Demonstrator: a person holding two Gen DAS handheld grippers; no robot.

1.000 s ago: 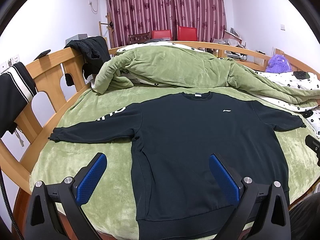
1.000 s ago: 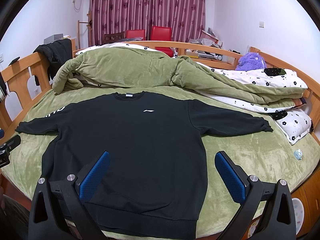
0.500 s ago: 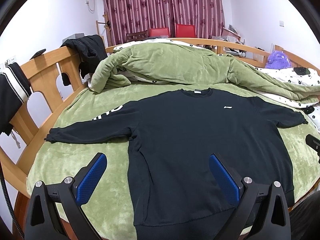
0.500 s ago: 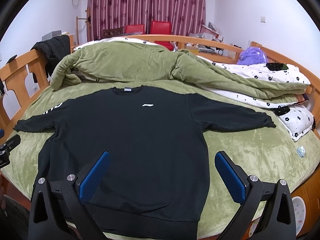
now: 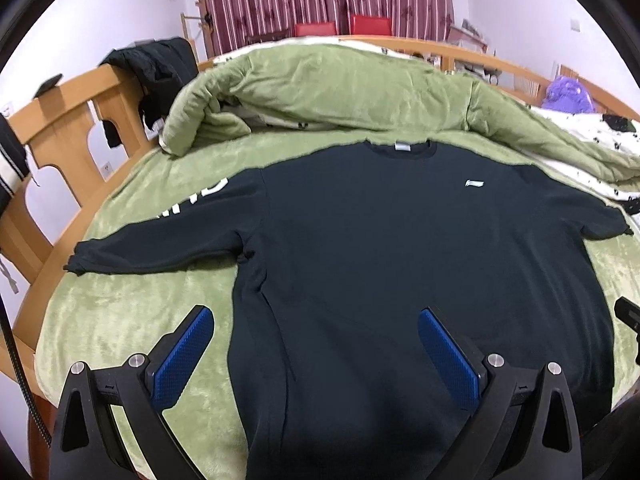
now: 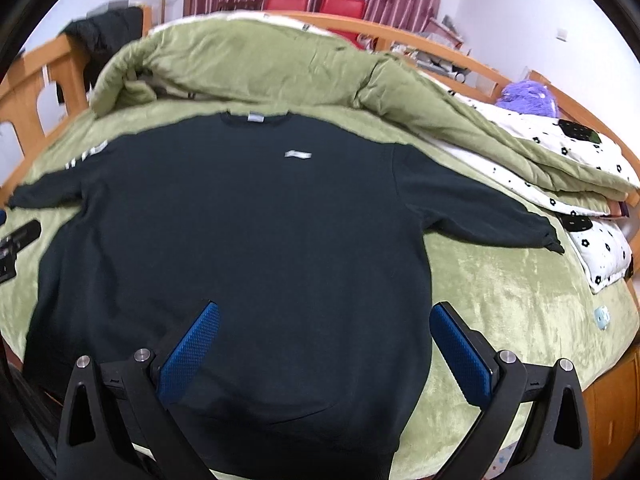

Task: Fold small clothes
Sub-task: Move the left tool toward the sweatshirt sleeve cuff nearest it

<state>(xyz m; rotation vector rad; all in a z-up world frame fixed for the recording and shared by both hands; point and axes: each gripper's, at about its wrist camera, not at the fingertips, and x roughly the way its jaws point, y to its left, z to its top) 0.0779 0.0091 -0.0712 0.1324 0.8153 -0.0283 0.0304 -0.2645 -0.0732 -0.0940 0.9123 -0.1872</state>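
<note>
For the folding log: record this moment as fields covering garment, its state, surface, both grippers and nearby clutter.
garment: black sweatshirt
state: flat, front up, both sleeves spread, unfolded
surface: green bed cover
left gripper: open, above the hem, holding nothing
right gripper: open, above the hem, holding nothing
clutter: bunched green quilt behind the collar; purple plush toy at far right

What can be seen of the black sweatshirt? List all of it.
The black sweatshirt lies flat, front up, on the green bed cover, unfolded, both long sleeves spread sideways. Soft knit fabric, ribbed crew collar with a grey label, a small white chest logo, white lettering on one sleeve. Both grippers hover open over its hem; nothing grips it.
</note>
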